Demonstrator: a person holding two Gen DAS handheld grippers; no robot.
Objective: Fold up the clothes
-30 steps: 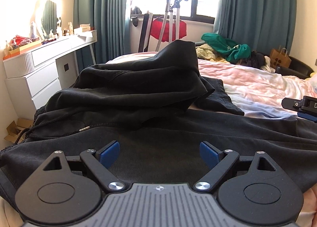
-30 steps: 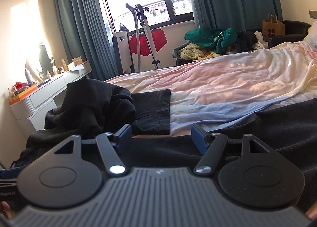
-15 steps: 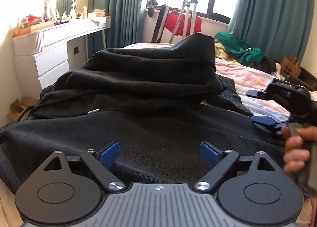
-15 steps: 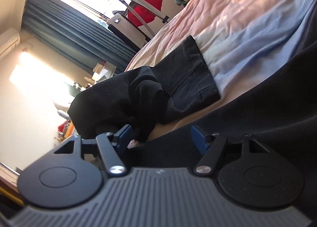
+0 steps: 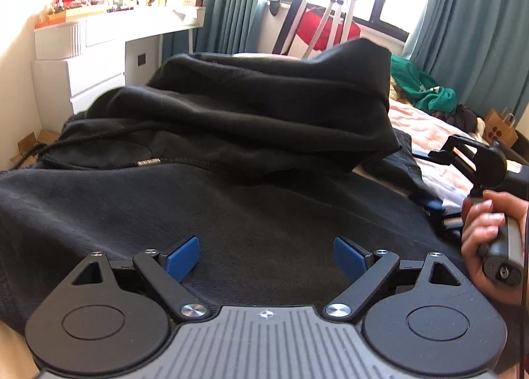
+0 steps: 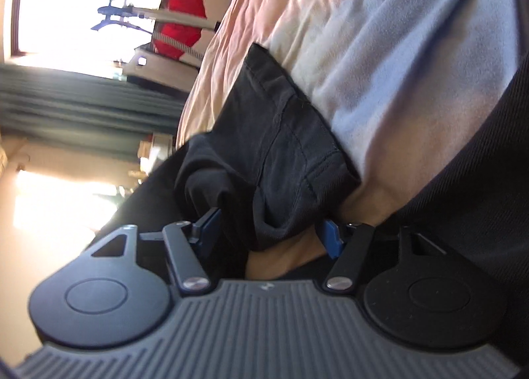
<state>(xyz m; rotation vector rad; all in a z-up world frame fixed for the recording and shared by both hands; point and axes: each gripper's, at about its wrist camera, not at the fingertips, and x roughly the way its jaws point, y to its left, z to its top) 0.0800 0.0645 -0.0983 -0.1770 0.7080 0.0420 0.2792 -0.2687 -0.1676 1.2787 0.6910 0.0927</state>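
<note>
A black hoodie (image 5: 231, 200) lies spread on the bed, its hood and upper part bunched in a heap (image 5: 264, 108) behind. My left gripper (image 5: 266, 255) is open and empty, hovering over the flat black fabric. My right gripper (image 6: 269, 235) is open and rolled on its side; the cuff end of a black sleeve (image 6: 281, 154) sits between its jaws, apart from the pads. In the left wrist view the right gripper (image 5: 436, 210) shows at the right edge, held by a hand, at the sleeve's end.
The bed has a pink and blue sheet (image 6: 380, 35). A white dresser (image 5: 99, 58) stands left of the bed. A green clothes pile (image 5: 426, 91), a paper bag (image 5: 499, 129) and a red item with a stand (image 5: 327, 32) sit near the window.
My right gripper rolled onto its side and moved in to the sleeve cuff, which now lies between its open jaws. My left gripper shifted slightly, still open over the hoodie.
</note>
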